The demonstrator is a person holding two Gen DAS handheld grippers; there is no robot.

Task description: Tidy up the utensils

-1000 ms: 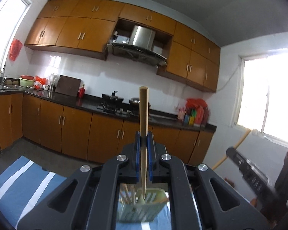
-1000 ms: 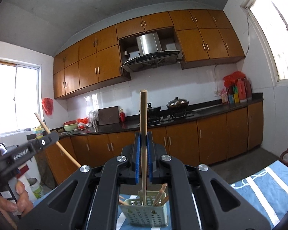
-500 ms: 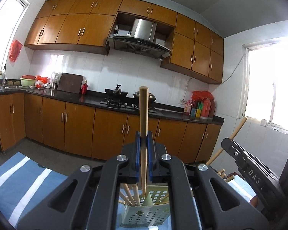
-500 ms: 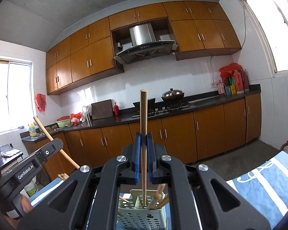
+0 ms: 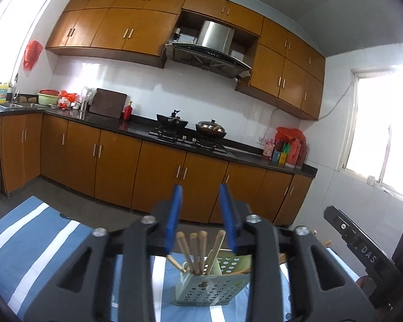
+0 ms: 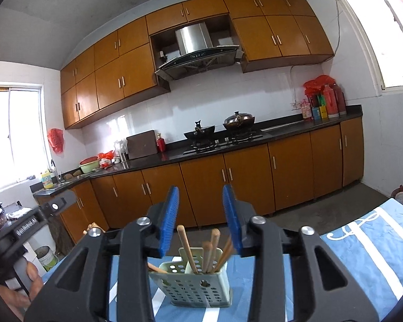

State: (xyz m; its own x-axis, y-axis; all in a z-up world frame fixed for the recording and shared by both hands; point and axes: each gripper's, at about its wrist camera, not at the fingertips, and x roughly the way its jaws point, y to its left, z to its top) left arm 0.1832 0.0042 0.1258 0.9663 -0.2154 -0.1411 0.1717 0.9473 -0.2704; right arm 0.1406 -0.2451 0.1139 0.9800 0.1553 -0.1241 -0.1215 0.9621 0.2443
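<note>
Left wrist view: the left gripper (image 5: pixel 201 214) hangs just above the basket (image 5: pixel 209 284), jaws opening, nothing between the pads. The chopsticks (image 5: pixel 198 249) stand near upright in the basket, straight below and ahead. The right gripper (image 6: pixel 201 217) sits likewise over the basket (image 6: pixel 190 284), opening and empty; neither looks nearer.
</note>
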